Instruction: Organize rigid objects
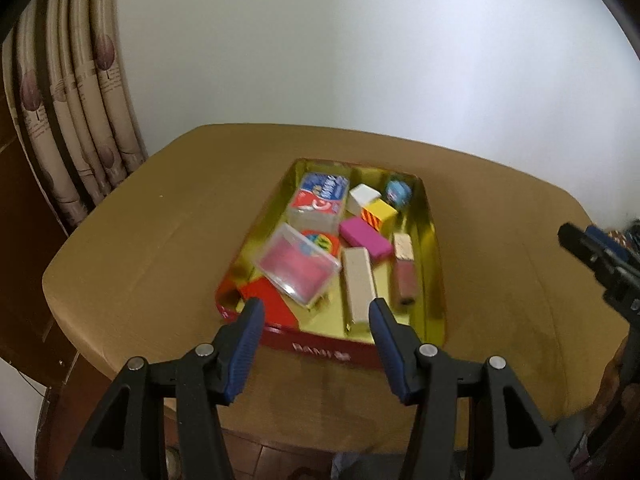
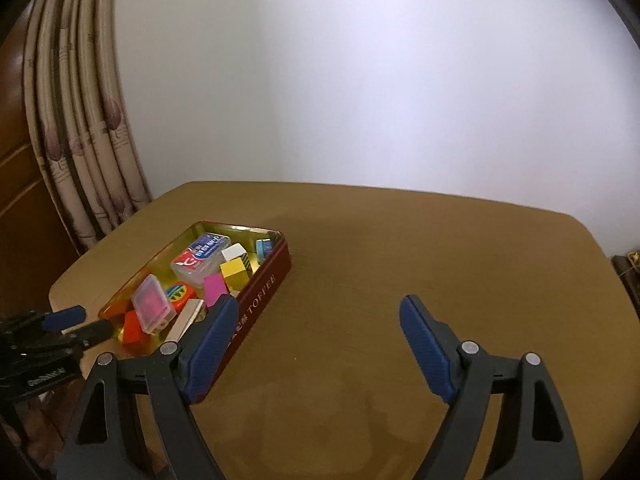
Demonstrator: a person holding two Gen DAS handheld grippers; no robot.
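Task looks nearly done: the rigid items all sit inside the red toffee tin [image 2: 256, 292] with its gold interior, left of centre on the brown counter [image 2: 420, 272]; nothing loose shows on the counter. Inside are a clear plastic case [image 1: 298, 268] with a pink insert, a pink block [image 1: 366, 237], a yellow block [image 1: 380, 212], a white cube [image 1: 363, 196] and a pale wooden bar [image 1: 359, 290]. Blur makes the smaller pieces hard to name. Left claw [image 1: 316, 312] is released, empty, over the tin's near rim. Right claw [image 2: 316, 308] is spread wide, empty, beside the tin.

left claw [image 1: 316, 308]: half open, empty (angled downward) | right claw [image 2: 316, 312]: spread wide, empty
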